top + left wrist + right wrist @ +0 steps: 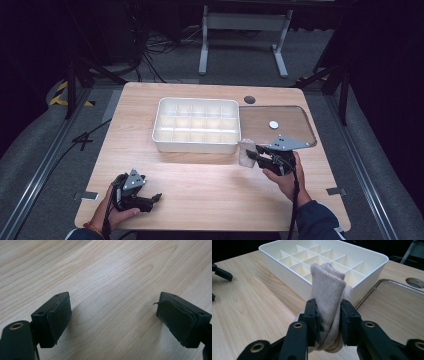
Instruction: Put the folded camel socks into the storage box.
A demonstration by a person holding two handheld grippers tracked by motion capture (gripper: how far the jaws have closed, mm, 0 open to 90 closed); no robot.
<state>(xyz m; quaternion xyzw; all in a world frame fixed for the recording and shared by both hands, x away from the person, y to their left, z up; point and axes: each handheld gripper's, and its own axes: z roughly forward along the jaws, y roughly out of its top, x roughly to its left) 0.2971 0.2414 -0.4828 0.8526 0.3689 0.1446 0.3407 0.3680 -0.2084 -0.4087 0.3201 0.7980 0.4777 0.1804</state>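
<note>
From above, the right gripper (256, 154) holds a beige cloth (246, 154) just beside the white divided box's (196, 125) near right corner; the left gripper (150, 198) rests well nearer the person. Left gripper view: jaws spread over bare table (112, 272). Right gripper view: jaws pinch the bunched cloth (328, 297) before the box (287, 270).

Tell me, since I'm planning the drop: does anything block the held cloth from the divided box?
Nothing visible does. The right gripper clamps the beige cloth just in front of the white divided box; only its near wall lies between, and the compartments look empty.
</note>
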